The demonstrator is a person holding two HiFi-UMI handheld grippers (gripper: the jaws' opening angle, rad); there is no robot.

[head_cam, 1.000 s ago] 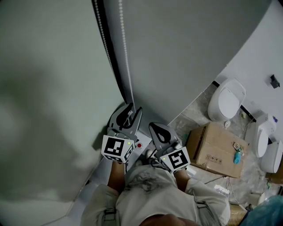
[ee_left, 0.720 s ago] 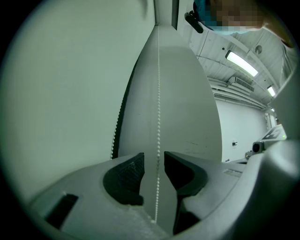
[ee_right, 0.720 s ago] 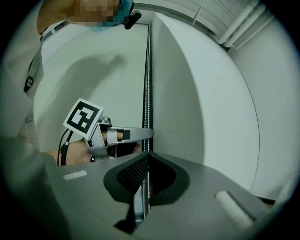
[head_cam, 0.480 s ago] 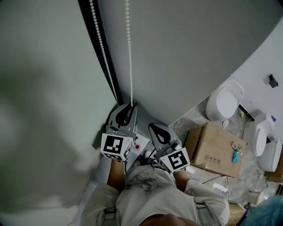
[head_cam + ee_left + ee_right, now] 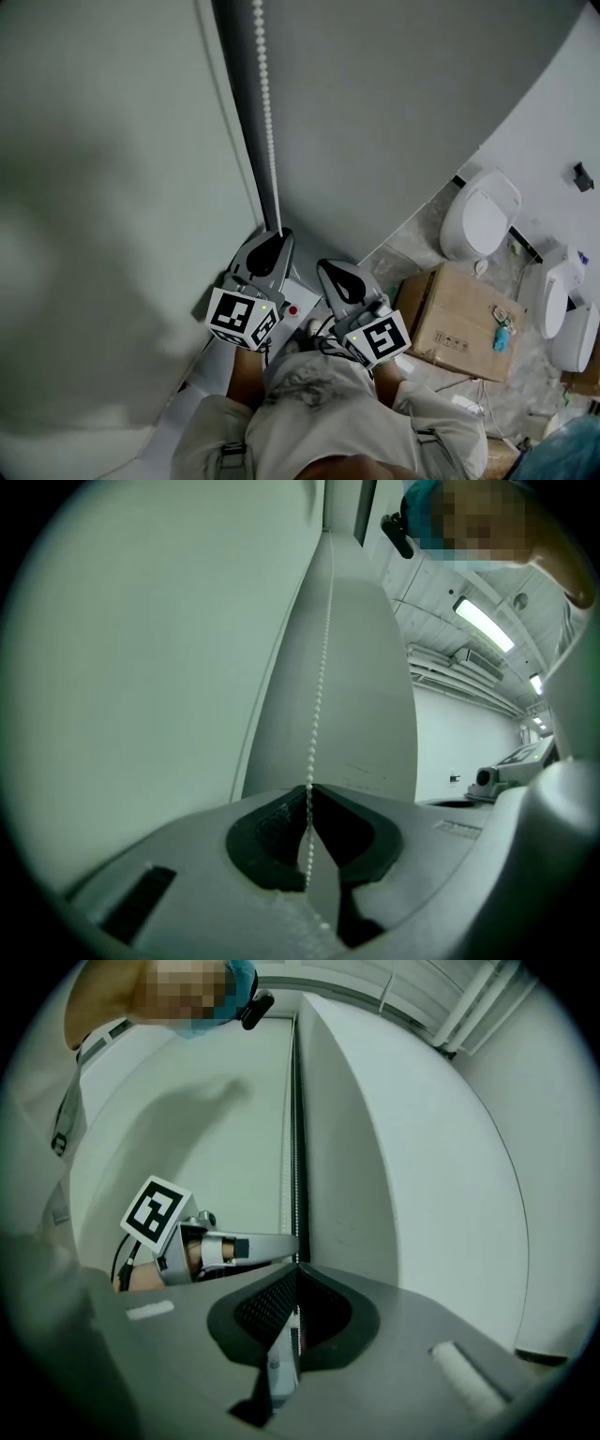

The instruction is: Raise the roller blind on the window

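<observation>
The grey roller blind [image 5: 394,112] hangs over the window, and its white bead chain [image 5: 267,122] drops along its left edge. My left gripper [image 5: 278,234] points level at the chain, and its jaws have just been closing with the chain between them. In the left gripper view the bead chain [image 5: 319,696] runs down into the left gripper [image 5: 307,789], pinched at the jaw tips. My right gripper [image 5: 323,266] sits just right of it, apart from the chain. The right gripper [image 5: 296,1267] is shut on nothing, facing the blind [image 5: 394,1166].
A pale wall [image 5: 94,187] fills the left. On the floor at the right stand a cardboard box [image 5: 459,319] and white toilet fixtures [image 5: 480,214]. A small white box with a red button [image 5: 295,308] lies below the grippers. The person's clothing [image 5: 309,412] fills the bottom.
The left gripper's jaws have closed round the bead chain. Both hands have stayed in about the same place. The chain now shows as one strand in the head view.
</observation>
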